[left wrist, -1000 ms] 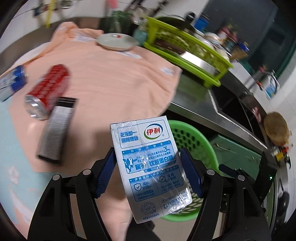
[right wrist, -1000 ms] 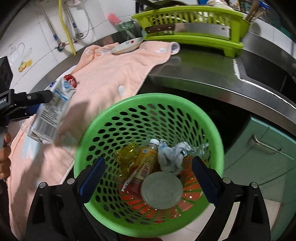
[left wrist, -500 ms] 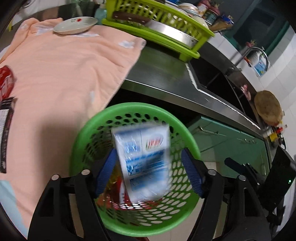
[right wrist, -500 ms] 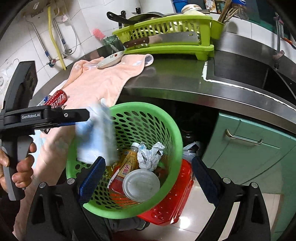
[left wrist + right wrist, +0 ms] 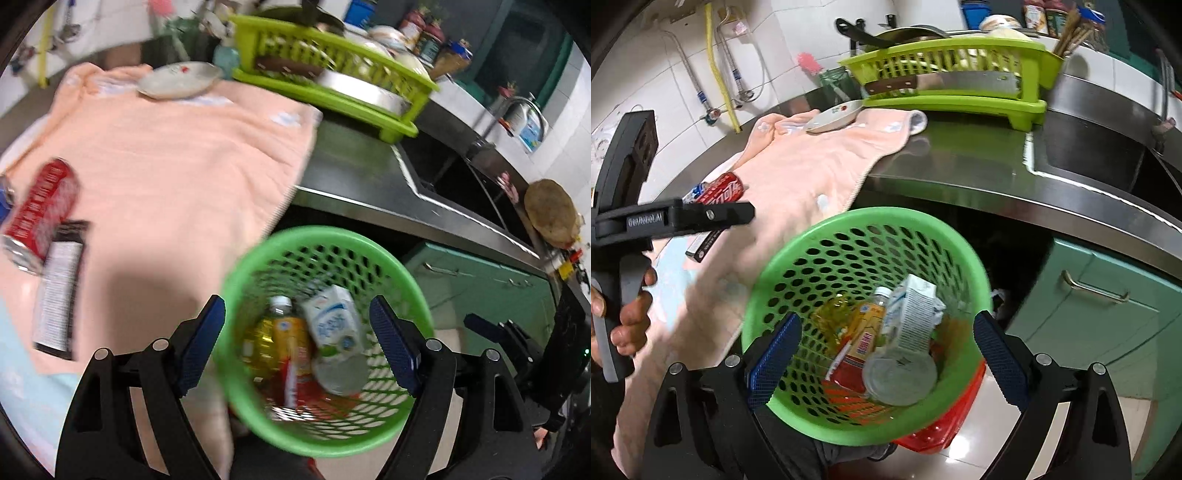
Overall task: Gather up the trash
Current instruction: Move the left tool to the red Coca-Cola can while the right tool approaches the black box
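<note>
A green perforated basket [image 5: 258, 254] [image 5: 798, 251] hangs below the counter edge. In it lie a white-and-blue milk carton [image 5: 332, 325] [image 5: 908, 314], a yellow drink bottle [image 5: 290, 339] [image 5: 864, 332] and a clear round lid [image 5: 899, 376]. My left gripper [image 5: 297, 343] is open and empty above the basket; it also shows in the right wrist view [image 5: 738, 214]. My right gripper [image 5: 884, 354] is open, its jaws wide on either side of the basket. A red can [image 5: 37, 210] [image 5: 724, 188] and a black-and-white box [image 5: 59, 284] lie on the peach towel [image 5: 177, 155].
A lime dish rack [image 5: 332, 77] [image 5: 953, 74] with a cleaver stands at the back of the steel counter [image 5: 960, 166]. A small plate [image 5: 177, 77] sits on the towel. A sink [image 5: 461, 184] lies to the right. Teal cabinet doors [image 5: 1108, 306] and a red basket [image 5: 953, 417] are below.
The left gripper has let go of the milk carton, which dropped into the green basket. The left gripper has swung back left toward the towel.
</note>
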A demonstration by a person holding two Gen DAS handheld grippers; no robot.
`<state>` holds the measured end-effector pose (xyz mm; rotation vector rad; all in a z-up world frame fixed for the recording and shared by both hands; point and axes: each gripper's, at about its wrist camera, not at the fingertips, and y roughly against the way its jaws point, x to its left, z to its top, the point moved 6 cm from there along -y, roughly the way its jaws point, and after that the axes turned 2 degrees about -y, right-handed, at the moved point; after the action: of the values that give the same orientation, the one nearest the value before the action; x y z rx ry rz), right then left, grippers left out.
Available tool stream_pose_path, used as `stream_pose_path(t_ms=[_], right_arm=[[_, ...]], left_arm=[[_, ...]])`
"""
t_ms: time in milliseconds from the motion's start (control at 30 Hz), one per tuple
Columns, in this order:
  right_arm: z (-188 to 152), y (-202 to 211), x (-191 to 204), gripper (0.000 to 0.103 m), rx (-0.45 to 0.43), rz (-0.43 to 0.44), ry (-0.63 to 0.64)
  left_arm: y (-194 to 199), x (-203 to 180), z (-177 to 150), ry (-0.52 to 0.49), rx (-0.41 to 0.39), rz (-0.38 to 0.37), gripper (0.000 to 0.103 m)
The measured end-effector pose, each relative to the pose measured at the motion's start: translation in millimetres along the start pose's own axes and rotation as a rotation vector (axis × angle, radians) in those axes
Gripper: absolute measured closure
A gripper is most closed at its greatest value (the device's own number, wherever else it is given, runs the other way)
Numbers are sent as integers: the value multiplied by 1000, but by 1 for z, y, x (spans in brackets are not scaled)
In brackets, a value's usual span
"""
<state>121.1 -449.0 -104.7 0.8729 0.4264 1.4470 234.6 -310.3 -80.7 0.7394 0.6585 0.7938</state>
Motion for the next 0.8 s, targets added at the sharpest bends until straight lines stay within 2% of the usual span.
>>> stream_pose_path(t_ms=[367,633,800], right_arm=[[14,-18,59,12,23,70,84],[26,-34,96,12,36,119,137],[32,-43,114,12,45,139,161]], left_arm=[[51,105,39,63,-96,203,23],[50,175,56,120,-77,310,23],[41,198,60,130,-50,333,23]])
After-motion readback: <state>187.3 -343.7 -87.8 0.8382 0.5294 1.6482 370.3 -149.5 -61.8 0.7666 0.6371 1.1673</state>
